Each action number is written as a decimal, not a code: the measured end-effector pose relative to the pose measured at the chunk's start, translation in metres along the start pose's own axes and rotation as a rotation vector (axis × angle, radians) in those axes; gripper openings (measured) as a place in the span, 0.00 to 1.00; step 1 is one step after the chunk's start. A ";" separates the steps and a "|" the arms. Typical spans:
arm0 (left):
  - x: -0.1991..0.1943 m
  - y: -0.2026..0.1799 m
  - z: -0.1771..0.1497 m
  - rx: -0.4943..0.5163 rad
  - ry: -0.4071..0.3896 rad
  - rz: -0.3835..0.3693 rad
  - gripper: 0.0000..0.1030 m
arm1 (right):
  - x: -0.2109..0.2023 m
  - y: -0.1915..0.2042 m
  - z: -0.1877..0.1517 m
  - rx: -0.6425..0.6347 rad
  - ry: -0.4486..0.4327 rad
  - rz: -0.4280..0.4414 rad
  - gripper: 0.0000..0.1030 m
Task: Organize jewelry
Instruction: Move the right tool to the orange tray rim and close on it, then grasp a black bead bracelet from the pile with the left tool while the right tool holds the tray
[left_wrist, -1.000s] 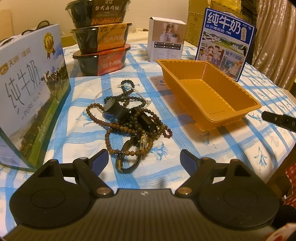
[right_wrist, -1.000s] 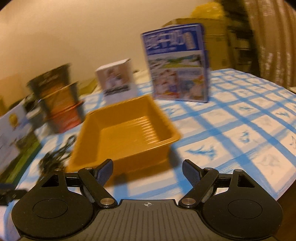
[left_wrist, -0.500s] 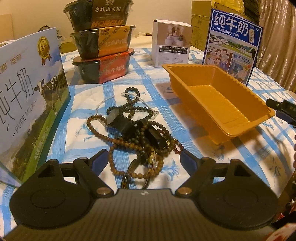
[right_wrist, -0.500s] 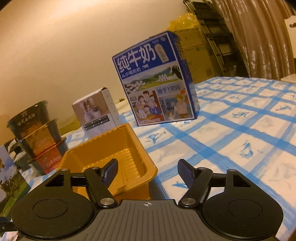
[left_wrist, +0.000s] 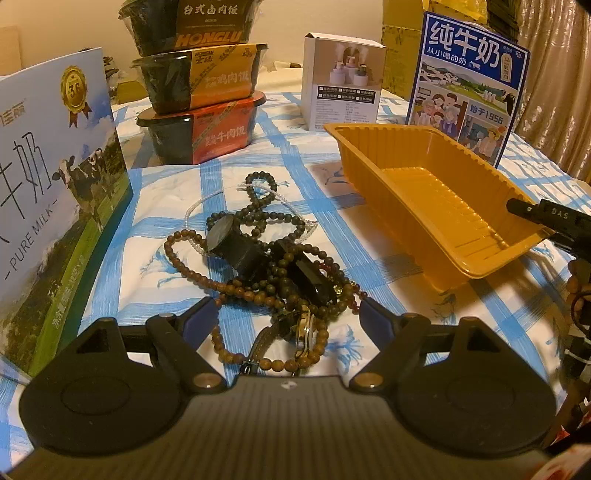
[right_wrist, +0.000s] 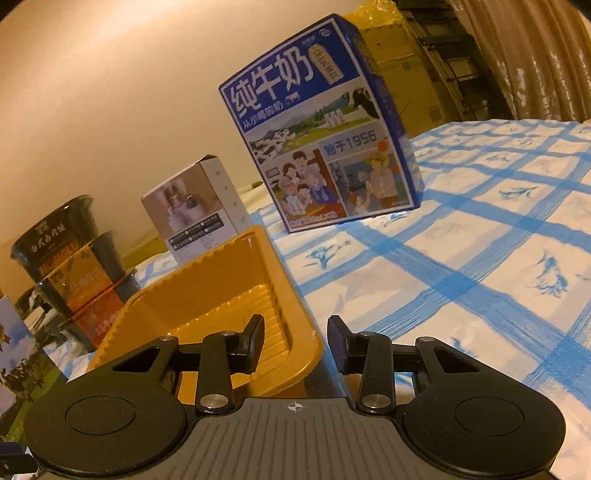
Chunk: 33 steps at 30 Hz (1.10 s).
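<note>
A tangled pile of jewelry (left_wrist: 273, 266) lies on the checked tablecloth: brown bead strings, a clear bead strand, black watches and a gold watch. My left gripper (left_wrist: 286, 319) is open, its jaws on either side of the near end of the pile. An empty orange tray (left_wrist: 436, 199) stands to the right of the pile. My right gripper (right_wrist: 295, 341) is open and empty, its jaws astride the tray's near right corner (right_wrist: 299, 354). It also shows at the right edge of the left wrist view (left_wrist: 554, 218).
A white-green milk box (left_wrist: 55, 199) stands close on the left. Stacked food bowls (left_wrist: 199, 85), a small white box (left_wrist: 343, 81) and a blue milk box (left_wrist: 465, 85) stand behind. The cloth (right_wrist: 498, 240) stretches to the right of the tray.
My left gripper has moved forward over the near end of the jewelry pile. My right gripper has moved in to the tray's corner and its jaws have narrowed.
</note>
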<state>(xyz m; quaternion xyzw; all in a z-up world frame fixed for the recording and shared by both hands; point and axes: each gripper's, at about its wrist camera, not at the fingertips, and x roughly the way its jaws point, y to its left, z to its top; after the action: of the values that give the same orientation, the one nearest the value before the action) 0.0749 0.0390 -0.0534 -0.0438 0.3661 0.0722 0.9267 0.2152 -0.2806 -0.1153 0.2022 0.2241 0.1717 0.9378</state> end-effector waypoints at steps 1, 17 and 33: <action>0.001 0.000 0.000 0.002 -0.001 0.000 0.81 | 0.001 0.000 -0.001 -0.002 0.003 0.004 0.38; -0.004 0.000 -0.009 0.028 0.011 -0.020 0.77 | -0.039 0.021 0.003 -0.096 -0.015 0.019 0.05; -0.004 -0.004 -0.002 0.075 0.023 -0.081 0.44 | -0.089 0.036 -0.007 -0.148 -0.021 -0.053 0.05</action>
<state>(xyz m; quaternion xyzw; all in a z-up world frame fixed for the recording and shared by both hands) 0.0714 0.0349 -0.0520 -0.0246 0.3773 0.0205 0.9255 0.1289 -0.2843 -0.0730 0.1283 0.2063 0.1606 0.9567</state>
